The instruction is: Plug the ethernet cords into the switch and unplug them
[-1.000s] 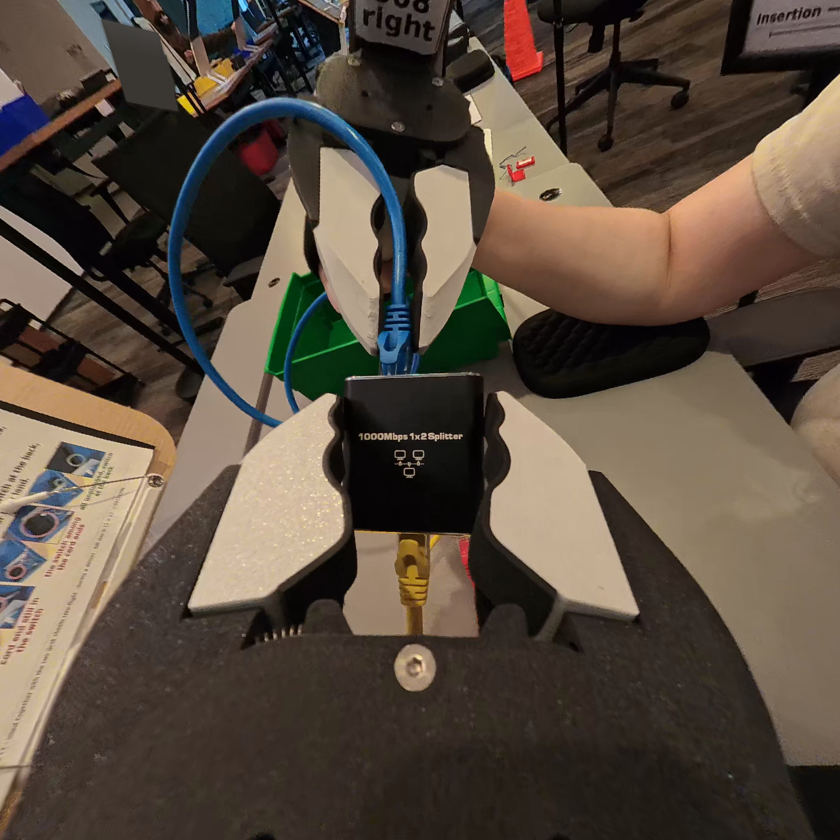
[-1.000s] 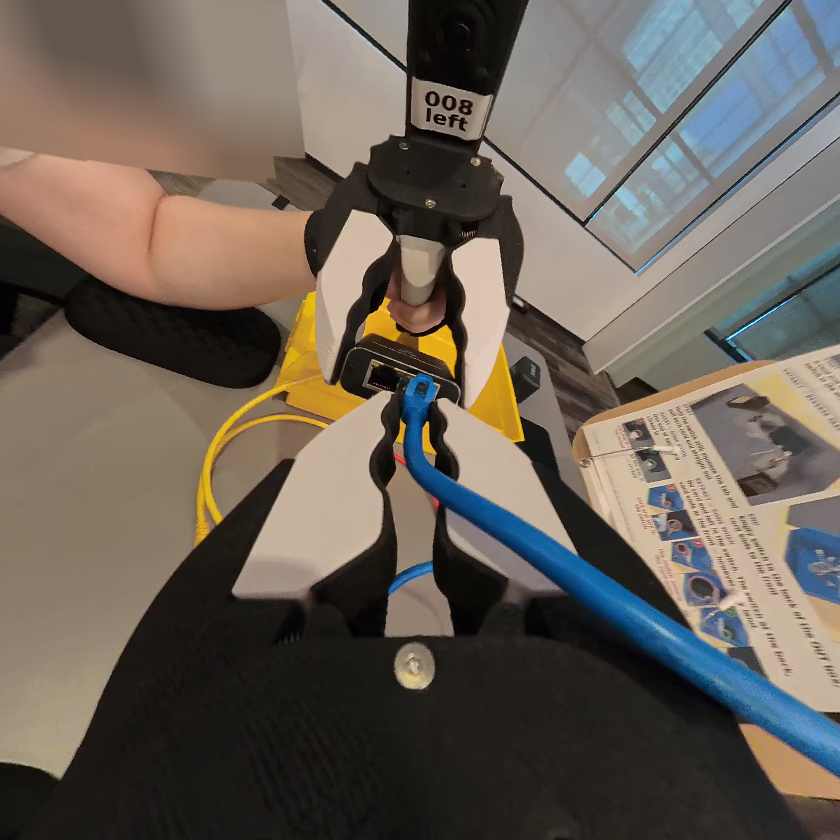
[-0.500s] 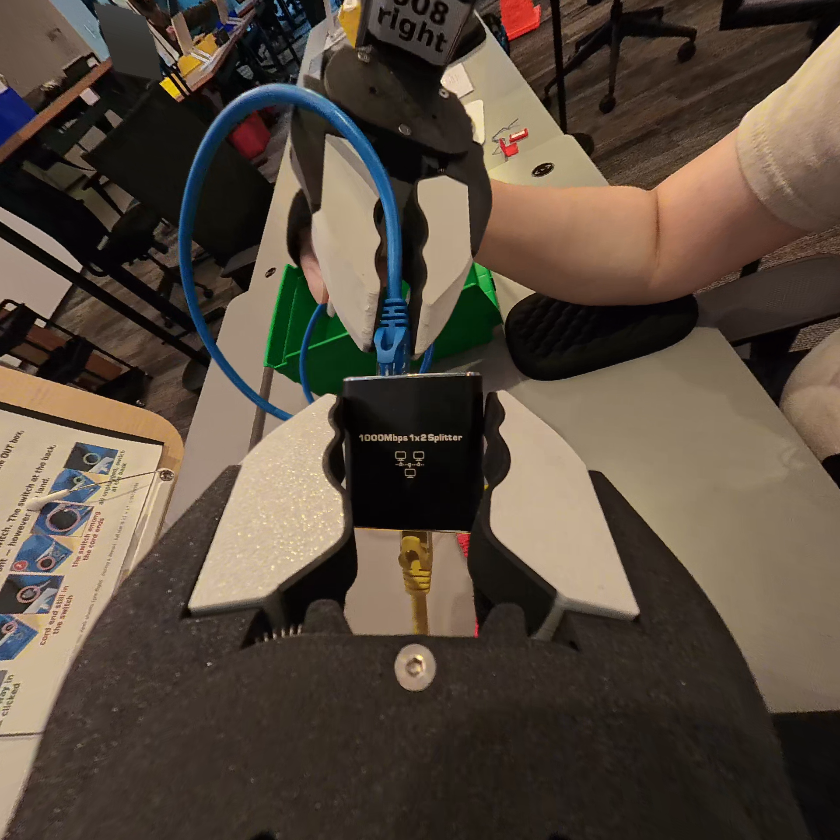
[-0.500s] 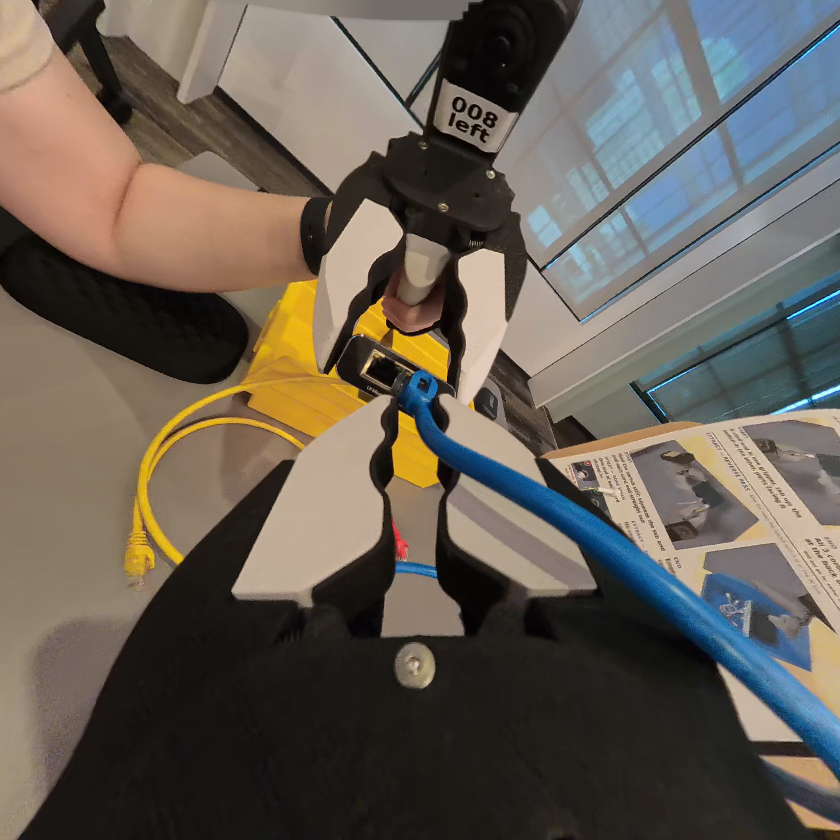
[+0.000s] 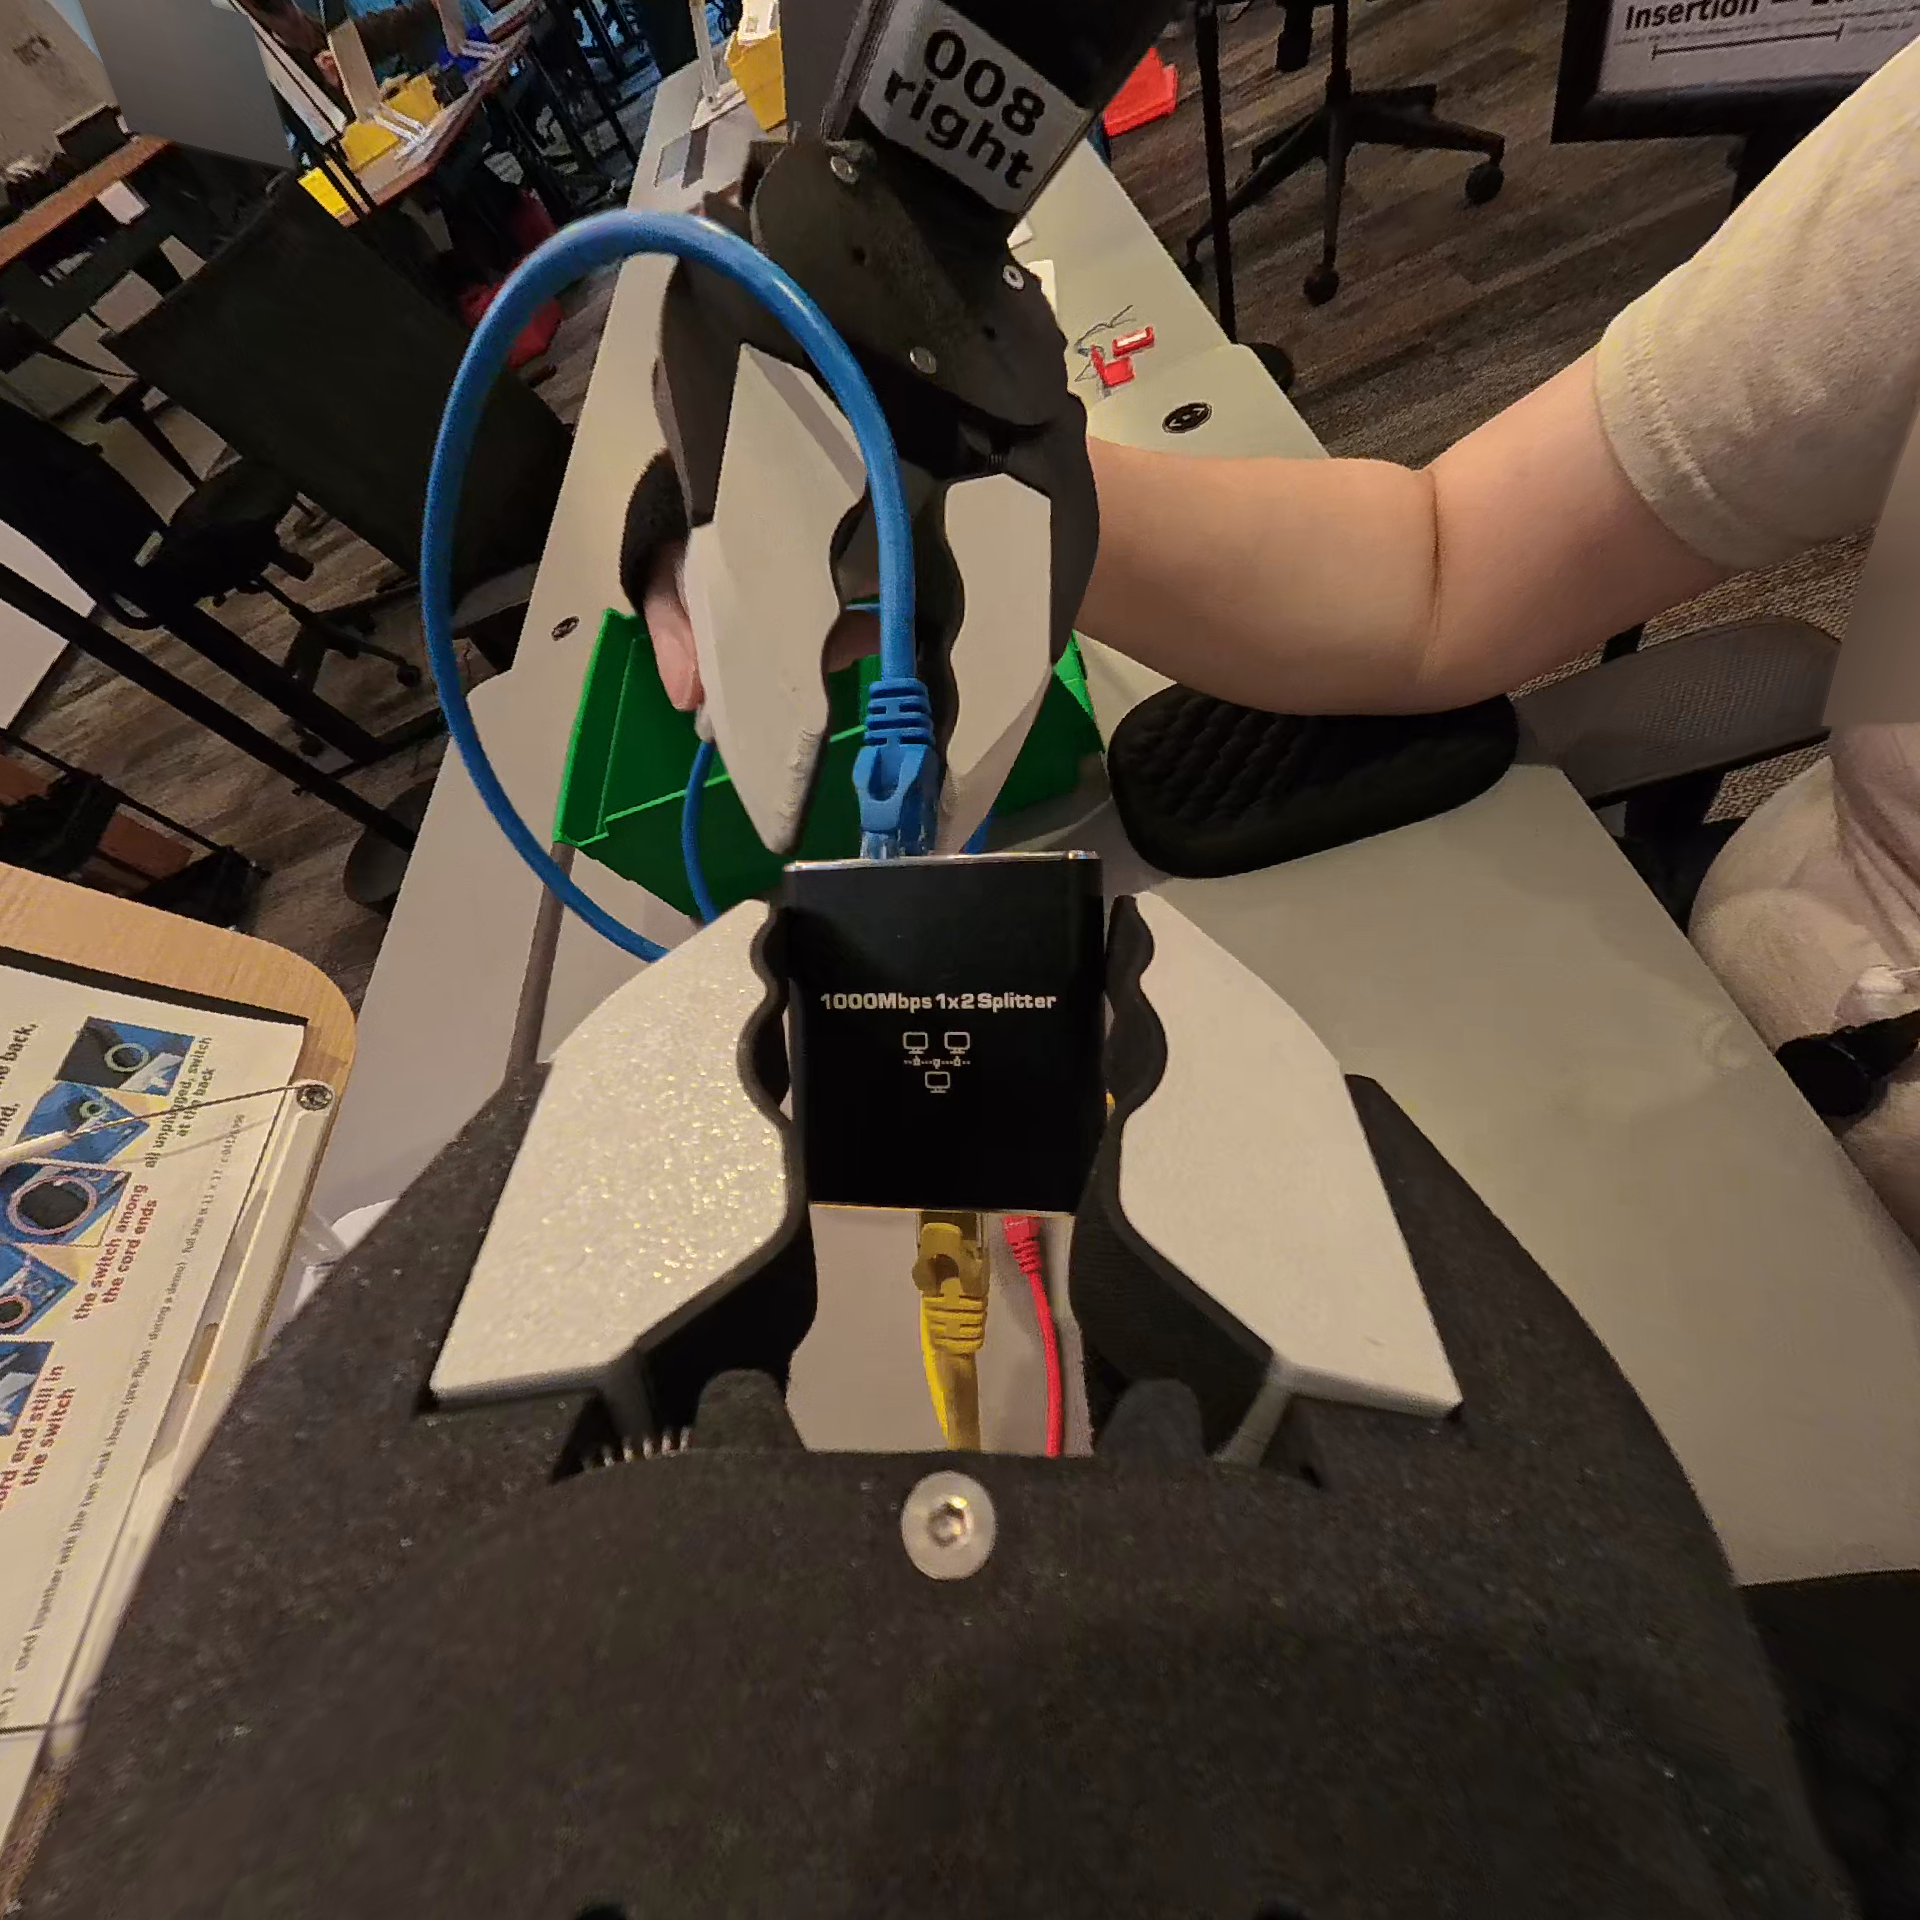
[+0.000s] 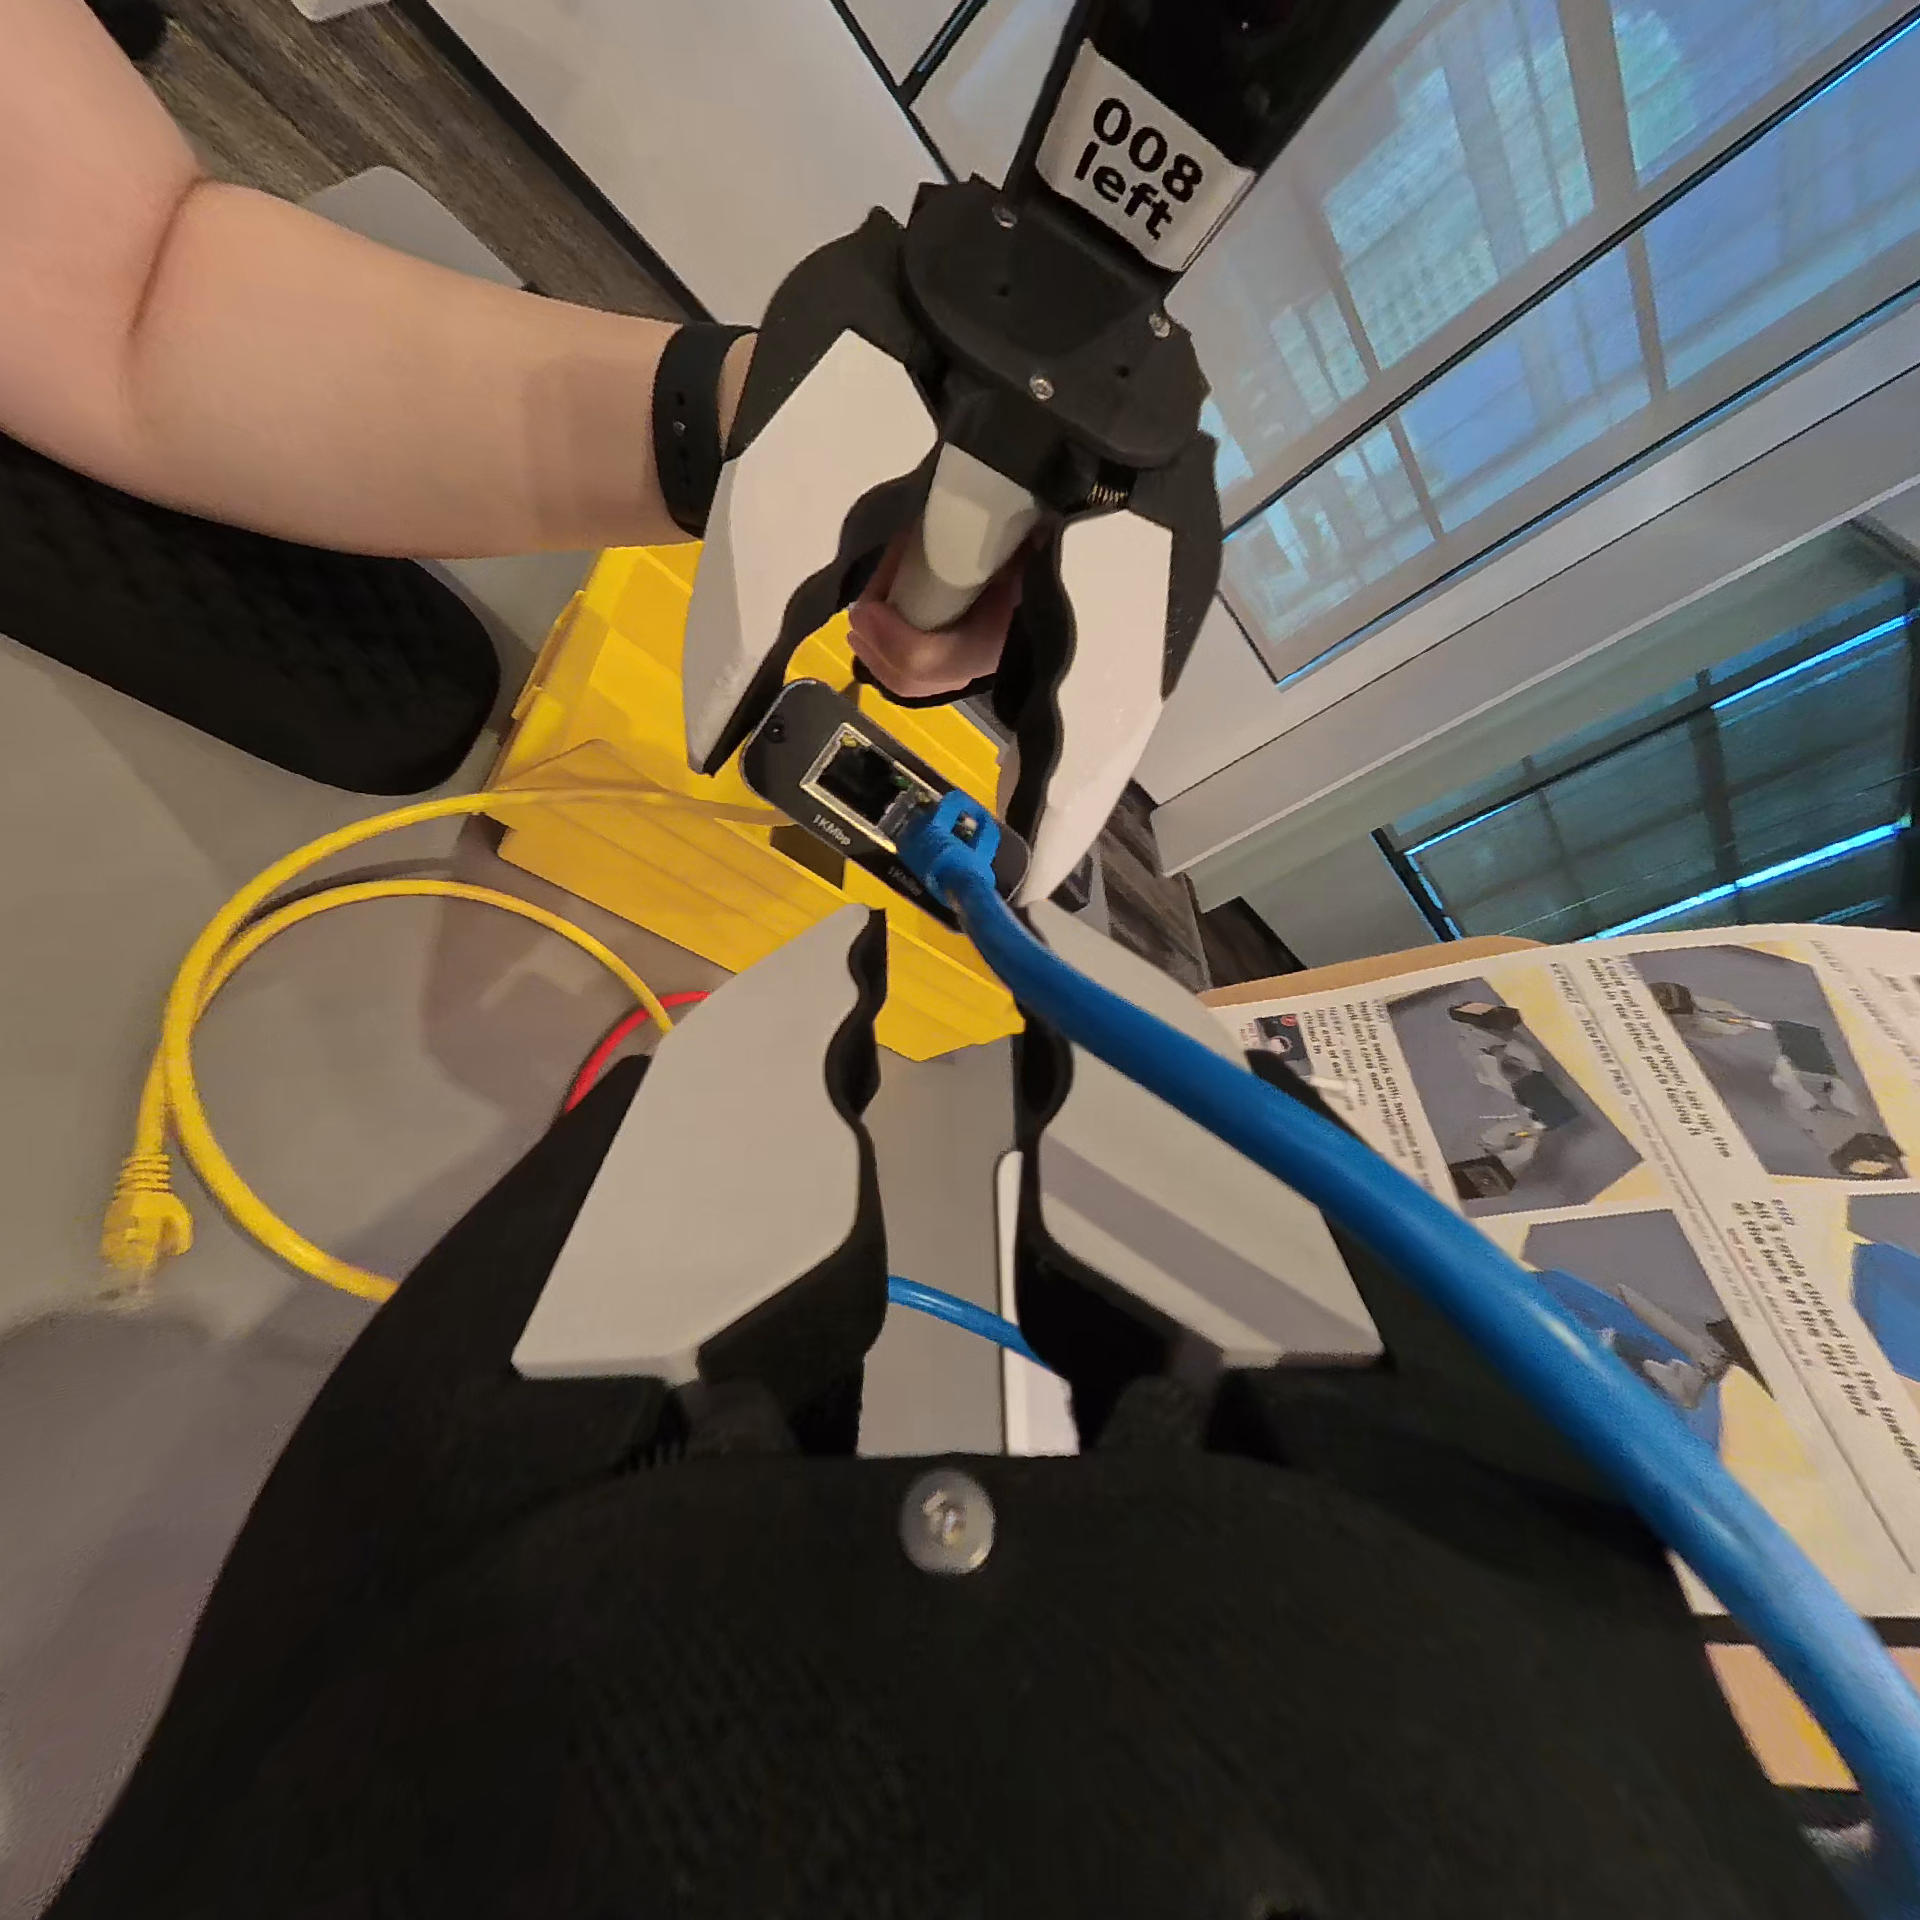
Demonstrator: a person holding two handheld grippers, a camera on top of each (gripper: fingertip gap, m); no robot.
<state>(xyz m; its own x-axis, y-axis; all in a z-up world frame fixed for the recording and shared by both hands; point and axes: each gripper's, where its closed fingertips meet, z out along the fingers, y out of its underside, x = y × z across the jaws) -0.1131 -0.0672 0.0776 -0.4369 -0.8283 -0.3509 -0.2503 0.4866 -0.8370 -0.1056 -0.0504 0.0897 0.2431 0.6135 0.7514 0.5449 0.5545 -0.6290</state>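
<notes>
the grey desk (image 5: 1403,1039) runs long and narrow away from the black switch (image 5: 940,1039), its left edge dropping off just past the green bin (image 5: 665,821), with office chairs and dark floor beyond. to the switch's right there is open desk up to a black padded rest (image 5: 1309,779); to its left a wooden board with an instruction sheet (image 5: 114,1195) sits close by. in the right wrist view a yellow bin (image 6: 665,831) stands directly behind the switch.

a bare forearm (image 5: 1351,561) reaches across above the padded rest to the right gripper (image 5: 883,821), which tilts down toward the switch's far edge. the other forearm (image 6: 364,395), with a black wristband, comes in level to the left gripper (image 5: 940,935).

the left gripper's jaws are closed on the switch, both pads against its sides. the right gripper's jaws stand parted, not pressing on the blue cord (image 5: 894,727); the cord's plug sits at the switch's far port and the cord runs back over one finger (image 6: 1164,1174). a yellow cord (image 5: 951,1309) is plugged into the switch's near face, with a thin red cord (image 5: 1039,1320) beside it.
</notes>
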